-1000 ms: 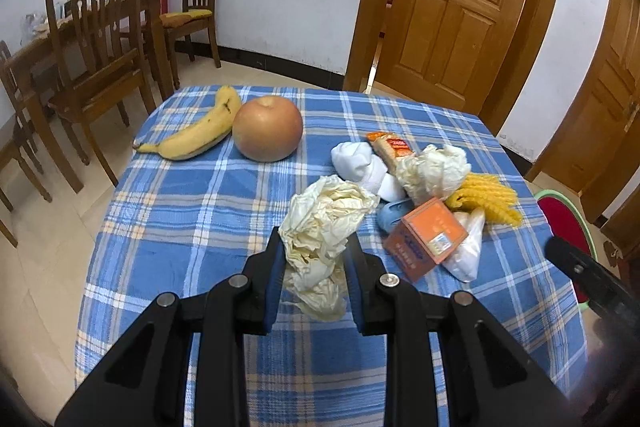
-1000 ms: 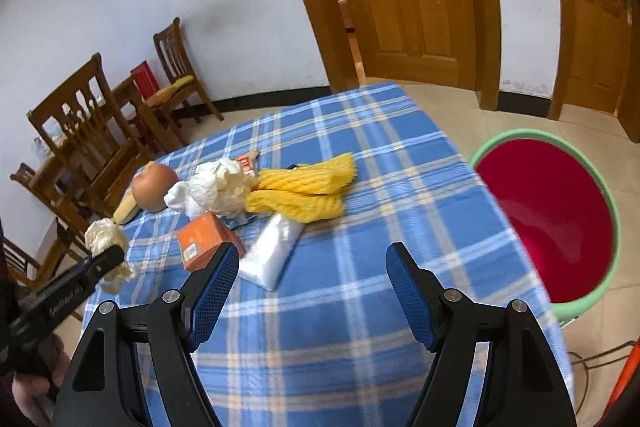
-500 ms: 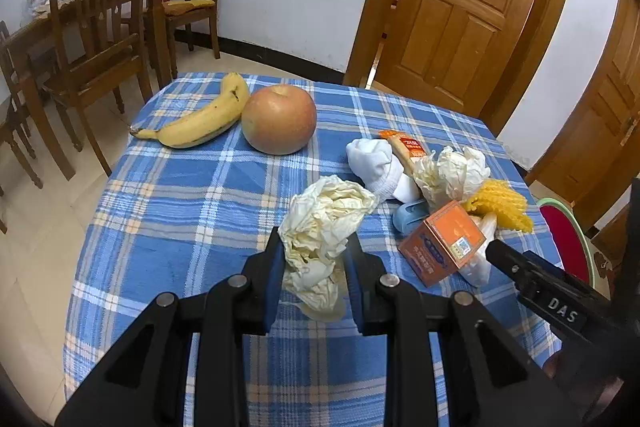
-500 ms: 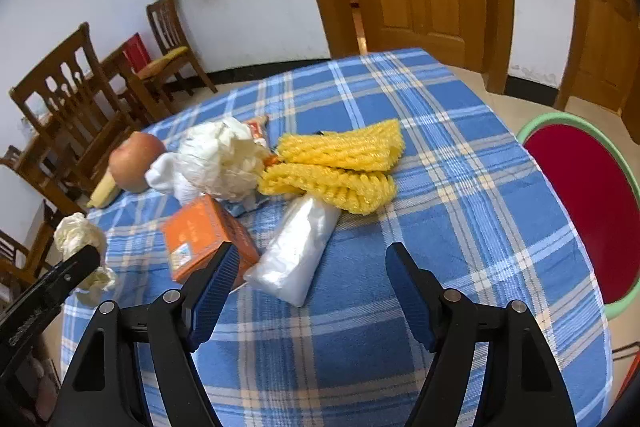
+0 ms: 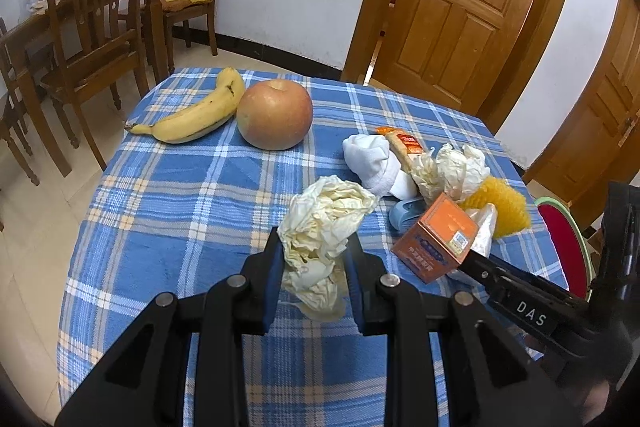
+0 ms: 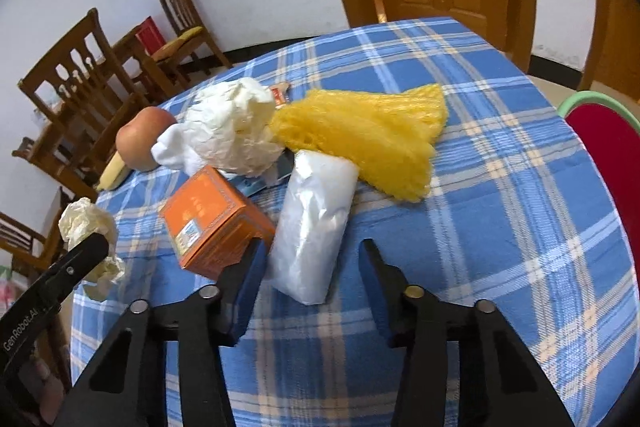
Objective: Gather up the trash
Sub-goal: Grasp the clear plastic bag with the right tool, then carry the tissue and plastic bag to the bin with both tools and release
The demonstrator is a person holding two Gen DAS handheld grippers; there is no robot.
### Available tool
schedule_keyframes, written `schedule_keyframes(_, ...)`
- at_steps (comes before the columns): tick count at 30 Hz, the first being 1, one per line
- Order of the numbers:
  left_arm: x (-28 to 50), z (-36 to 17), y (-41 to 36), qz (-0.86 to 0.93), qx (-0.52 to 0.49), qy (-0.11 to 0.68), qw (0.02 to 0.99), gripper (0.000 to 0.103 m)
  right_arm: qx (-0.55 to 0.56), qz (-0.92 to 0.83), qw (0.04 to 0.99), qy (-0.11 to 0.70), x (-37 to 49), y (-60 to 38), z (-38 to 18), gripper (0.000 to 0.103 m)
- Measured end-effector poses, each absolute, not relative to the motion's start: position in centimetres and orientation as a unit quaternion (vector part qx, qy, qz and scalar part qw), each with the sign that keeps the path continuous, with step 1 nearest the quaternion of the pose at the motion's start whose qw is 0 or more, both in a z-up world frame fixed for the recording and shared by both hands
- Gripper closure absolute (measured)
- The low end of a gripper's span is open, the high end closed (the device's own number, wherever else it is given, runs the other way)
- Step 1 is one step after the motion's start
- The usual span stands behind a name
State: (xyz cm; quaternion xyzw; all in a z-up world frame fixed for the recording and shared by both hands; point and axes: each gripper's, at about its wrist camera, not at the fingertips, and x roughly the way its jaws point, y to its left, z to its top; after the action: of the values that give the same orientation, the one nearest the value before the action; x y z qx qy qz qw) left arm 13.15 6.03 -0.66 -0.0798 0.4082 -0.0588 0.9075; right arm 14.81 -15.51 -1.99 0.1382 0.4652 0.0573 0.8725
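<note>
My left gripper (image 5: 314,259) is shut on a crumpled cream paper ball (image 5: 324,215), held just above the blue plaid tablecloth (image 5: 180,207). My right gripper (image 6: 310,259) is low over the table with its jaws closing around the near end of a clear plastic bag (image 6: 316,211). The left pad is at the bag's edge and the right pad stands a little off it. An orange box (image 6: 212,219) lies right beside the left finger. Behind the bag are a yellow foam net (image 6: 360,131) and a white crumpled paper (image 6: 232,127).
An apple (image 5: 274,115) and a banana (image 5: 196,111) lie at the table's far left. A white sock (image 5: 372,159) and an orange wrapper (image 5: 404,143) sit in the pile. A red bin with a green rim (image 6: 608,155) stands off the table's right edge. Wooden chairs (image 5: 92,27) stand beyond.
My right gripper came down and forward onto the plastic bag, and its jaws narrowed from wide open. The left gripper kept still with the paper ball in it.
</note>
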Motion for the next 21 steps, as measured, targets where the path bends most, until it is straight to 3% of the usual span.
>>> schedule_keyframes(5,12.7,-0.3,5.8,-0.062,-0.078,0.404,0.909,0.075,0.128,0.070,0.875,0.461,14.3,-15.2,-1.7,0.072)
schedule_keyframes(21,10.9,1.9,3.7,-0.088,-0.064,0.388,0.915,0.075,0.146,0.092,0.889,0.424,9.6,-17.5,1.2,0.075)
